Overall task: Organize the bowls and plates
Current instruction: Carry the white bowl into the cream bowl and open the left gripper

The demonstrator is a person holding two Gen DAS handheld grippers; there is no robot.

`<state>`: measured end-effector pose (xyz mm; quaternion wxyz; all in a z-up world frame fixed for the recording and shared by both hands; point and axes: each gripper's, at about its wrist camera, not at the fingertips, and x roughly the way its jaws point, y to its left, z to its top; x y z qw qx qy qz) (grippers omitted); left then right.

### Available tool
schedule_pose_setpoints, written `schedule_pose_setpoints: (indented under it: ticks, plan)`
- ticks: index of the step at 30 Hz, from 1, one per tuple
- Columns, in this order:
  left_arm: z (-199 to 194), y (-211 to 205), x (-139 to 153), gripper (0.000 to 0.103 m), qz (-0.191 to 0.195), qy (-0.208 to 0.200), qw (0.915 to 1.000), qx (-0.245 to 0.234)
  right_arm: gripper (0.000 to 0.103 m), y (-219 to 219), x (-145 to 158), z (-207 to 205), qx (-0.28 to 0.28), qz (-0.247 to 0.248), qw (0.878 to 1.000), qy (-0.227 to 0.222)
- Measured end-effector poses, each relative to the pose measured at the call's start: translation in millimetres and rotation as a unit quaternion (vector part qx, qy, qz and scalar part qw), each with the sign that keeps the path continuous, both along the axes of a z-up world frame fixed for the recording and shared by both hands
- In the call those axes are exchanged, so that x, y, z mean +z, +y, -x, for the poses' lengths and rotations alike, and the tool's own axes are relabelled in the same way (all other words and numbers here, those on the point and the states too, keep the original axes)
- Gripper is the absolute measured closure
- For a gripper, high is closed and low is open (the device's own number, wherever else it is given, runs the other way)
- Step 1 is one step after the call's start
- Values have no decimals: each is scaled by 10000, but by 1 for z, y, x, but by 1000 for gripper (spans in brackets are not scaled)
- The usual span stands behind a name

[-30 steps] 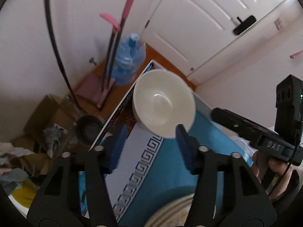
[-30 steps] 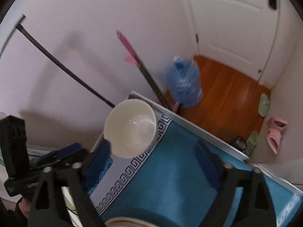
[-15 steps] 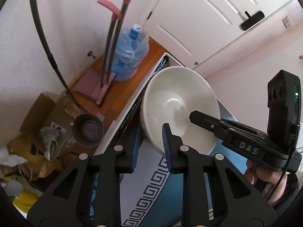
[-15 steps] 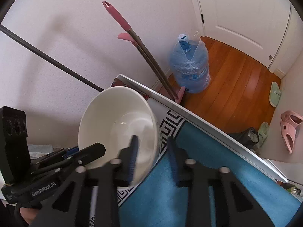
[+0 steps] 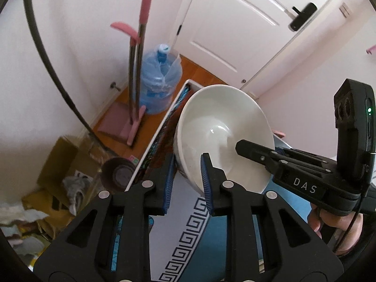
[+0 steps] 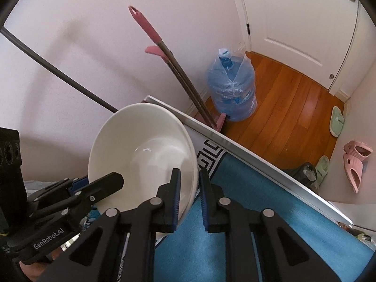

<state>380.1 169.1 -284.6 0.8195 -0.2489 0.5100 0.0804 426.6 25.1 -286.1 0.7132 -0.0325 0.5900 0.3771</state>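
A large, glossy white ceramic bowl (image 5: 225, 136) is held up between the two grippers, tipped on edge above the corner of a table covered by a blue cloth with a white, key-patterned border (image 5: 192, 230). On the bowl's left side, the left gripper (image 5: 186, 183), black with blue ribbed pads, has its jaws drawn nearly together on the rim, one finger inside the bowl and one outside against the wall. On the bowl's right side, the right gripper (image 6: 189, 198) pinches the opposite rim the same way, its jaws narrowed to the thickness of the wall, one pad inside and one outside.

Left of the bowl, down on the floor, sit a brown cardboard box (image 5: 63, 162) and a dark round pot (image 5: 117, 174). Beyond the bowl, two pink-handled mops (image 6: 169, 65) lean on the pale wall, and just right of them stands a big blue plastic water jug (image 6: 231, 91) on the orange wooden floor (image 6: 291, 108). Farther right of the bowl, the white panelled door (image 6: 298, 18) is closed, with green slippers (image 6: 337, 121) and pink slippers (image 6: 354, 162) lying near the wall.
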Motion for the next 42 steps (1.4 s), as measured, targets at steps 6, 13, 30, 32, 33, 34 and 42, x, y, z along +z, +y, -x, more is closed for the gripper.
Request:
schedule_pose_setpoints:
  ticks: [6, 13, 30, 32, 33, 34, 42]
  plan:
    - [9, -30, 41, 83, -212, -270, 9991, -231, 89, -35, 43, 11, -236, -257, 9989, -301]
    - [37, -107, 107, 83, -411, -633, 9951, -641, 88, -114, 105, 44, -571, -522, 9944, -720]
    - [129, -369, 141, 83, 70, -848, 9771, -1948, 88, -388, 158, 180, -1669, -98, 9791, -1160]
    - [136, -392, 132, 83, 130, -751, 9746, -2106, 88, -414, 150, 193, -1824, -16, 9772, -1083]
    - [140, -406, 127, 83, 140, -685, 9730, -2198, 88, -424, 146, 199, -1878, 17, 9767, -1036]
    - [142, -414, 124, 83, 143, -641, 9720, -2255, 88, -436, 141, 204, -1940, 56, 9762, -966]
    - [160, -462, 86, 83, -39, -101, 9665, -2564, 88, -473, 99, 224, -2168, 200, 9747, -512]
